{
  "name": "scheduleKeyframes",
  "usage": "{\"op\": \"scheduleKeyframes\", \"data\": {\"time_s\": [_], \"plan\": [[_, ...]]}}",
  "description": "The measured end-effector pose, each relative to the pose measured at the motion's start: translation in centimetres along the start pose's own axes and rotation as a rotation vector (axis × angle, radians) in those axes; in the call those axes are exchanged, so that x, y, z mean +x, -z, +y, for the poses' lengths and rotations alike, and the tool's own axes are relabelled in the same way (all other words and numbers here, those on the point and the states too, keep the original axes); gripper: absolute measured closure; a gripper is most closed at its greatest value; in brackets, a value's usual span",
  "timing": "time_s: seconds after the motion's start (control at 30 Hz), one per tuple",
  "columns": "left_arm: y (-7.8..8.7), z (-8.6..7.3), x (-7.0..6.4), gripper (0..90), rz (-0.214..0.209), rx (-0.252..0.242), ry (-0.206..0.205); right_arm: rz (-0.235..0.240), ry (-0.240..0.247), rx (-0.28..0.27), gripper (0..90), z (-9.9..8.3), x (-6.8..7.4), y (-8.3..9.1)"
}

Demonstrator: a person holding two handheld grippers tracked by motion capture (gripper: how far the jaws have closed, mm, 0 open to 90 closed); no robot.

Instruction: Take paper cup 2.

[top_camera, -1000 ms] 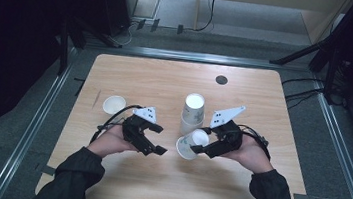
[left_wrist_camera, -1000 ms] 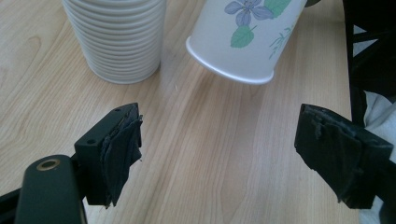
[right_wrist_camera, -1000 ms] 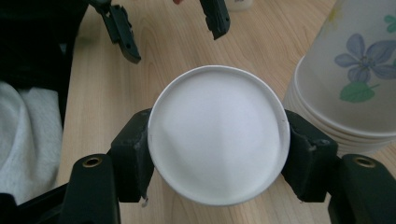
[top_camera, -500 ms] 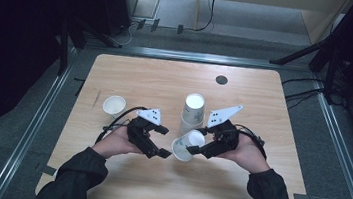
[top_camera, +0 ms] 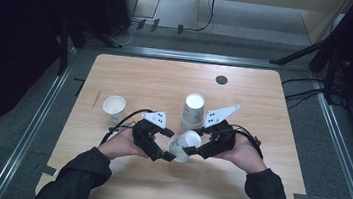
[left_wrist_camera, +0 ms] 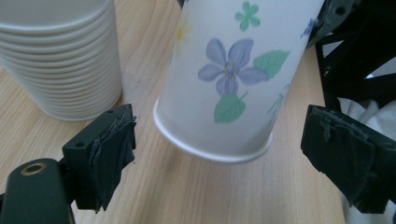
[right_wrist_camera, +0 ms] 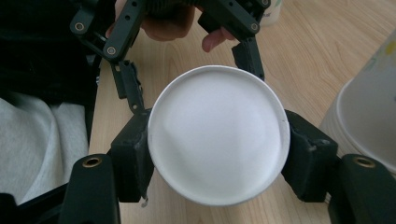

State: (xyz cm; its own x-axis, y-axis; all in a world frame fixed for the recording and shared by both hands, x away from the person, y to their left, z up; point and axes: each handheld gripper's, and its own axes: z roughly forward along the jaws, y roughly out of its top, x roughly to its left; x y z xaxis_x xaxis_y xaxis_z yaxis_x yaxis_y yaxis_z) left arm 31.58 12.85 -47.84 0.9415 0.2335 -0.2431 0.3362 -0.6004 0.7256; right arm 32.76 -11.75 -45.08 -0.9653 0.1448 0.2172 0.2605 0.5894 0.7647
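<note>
Closer now, left gripper (top_camera: 166,151) spreads wide fingers around flowered cup (top_camera: 183,144), clamped by right gripper (top_camera: 198,147).

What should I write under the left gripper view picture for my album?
A flowered paper cup tilts between the open left tool, beside a stack of white cups on the wooden table.

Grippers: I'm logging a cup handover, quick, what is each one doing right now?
Left gripper: open, jaws either side of the flowered paper cup's rim, not touching.
Right gripper: shut on the flowered paper cup, pads clamped on its base end.
</note>
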Motion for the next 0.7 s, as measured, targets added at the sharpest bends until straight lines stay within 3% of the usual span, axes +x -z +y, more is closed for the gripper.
{"op": "scheduleKeyframes", "data": {"time_s": [0.4,0.7], "plan": [[-0.48,0.18,-0.23,12.7,-0.033,-0.029,-0.017,0.027,-0.005,-0.015,35.2,0.39,0.32,-0.65],[-0.91,0.07,-0.52,16.3,-0.031,-0.006,-0.058,0.051,-0.015,-0.038,35.3,0.54,0.41,-0.76]]}}
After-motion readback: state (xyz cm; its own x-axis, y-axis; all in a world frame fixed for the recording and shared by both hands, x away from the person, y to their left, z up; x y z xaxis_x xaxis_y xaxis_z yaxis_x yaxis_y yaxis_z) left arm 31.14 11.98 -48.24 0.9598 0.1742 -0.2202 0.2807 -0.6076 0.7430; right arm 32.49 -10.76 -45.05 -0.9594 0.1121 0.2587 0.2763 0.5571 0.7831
